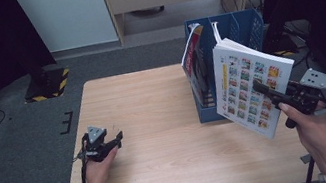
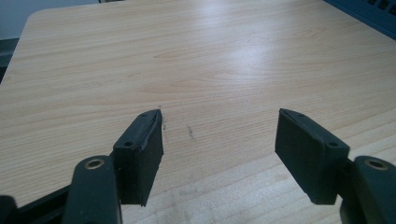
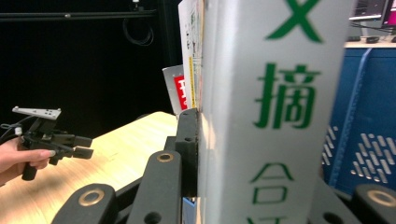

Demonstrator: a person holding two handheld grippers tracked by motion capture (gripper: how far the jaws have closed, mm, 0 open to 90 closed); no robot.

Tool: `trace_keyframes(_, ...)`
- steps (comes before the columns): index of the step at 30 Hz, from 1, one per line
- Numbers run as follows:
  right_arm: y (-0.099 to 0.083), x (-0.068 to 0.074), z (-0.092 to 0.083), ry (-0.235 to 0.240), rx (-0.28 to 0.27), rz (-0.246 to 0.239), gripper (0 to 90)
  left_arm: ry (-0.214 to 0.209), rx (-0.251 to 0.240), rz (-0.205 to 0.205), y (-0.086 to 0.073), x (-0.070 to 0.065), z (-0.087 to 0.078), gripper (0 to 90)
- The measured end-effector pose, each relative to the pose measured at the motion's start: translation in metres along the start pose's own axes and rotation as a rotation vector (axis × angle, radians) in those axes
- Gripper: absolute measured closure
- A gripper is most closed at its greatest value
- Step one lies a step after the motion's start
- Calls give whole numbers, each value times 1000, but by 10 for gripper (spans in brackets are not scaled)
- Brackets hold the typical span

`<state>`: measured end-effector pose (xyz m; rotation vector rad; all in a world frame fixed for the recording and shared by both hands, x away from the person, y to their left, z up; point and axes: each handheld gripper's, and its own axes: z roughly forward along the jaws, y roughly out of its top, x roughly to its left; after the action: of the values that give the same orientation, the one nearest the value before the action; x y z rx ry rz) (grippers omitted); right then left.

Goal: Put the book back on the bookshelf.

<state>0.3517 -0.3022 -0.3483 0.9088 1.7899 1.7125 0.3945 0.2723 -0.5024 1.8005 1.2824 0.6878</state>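
Note:
A thick book (image 1: 246, 87) with a cover of small coloured pictures hangs tilted over the table's right side, just in front of a blue file box (image 1: 240, 22). My right gripper (image 1: 262, 90) is shut on it. In the right gripper view its grey spine (image 3: 275, 93) with green characters sits between the jaws, the left pad (image 3: 187, 149) pressed against it. My left gripper (image 1: 118, 139) rests low at the table's left, open, with bare wood between its pads (image 2: 140, 154). It also appears far off as the left gripper (image 3: 81, 147) in the right gripper view.
A red and white book (image 1: 193, 60) stands leaning in the blue file box. The wooden table (image 1: 153, 103) stretches between the two hands. A black and yellow striped base (image 1: 48, 84) sits on the grey floor beyond the table's left corner.

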Motion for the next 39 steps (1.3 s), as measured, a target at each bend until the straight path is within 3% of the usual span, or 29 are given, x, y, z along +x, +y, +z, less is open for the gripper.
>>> trace_keyframes(13,7,-6,-10,-31,-15,0,738,8,43,25,-2,-2,7,304)
trace_keyframes(39,10,-18,-33,-98,-36,4,738,14,35,25,-2,-2,6,302)
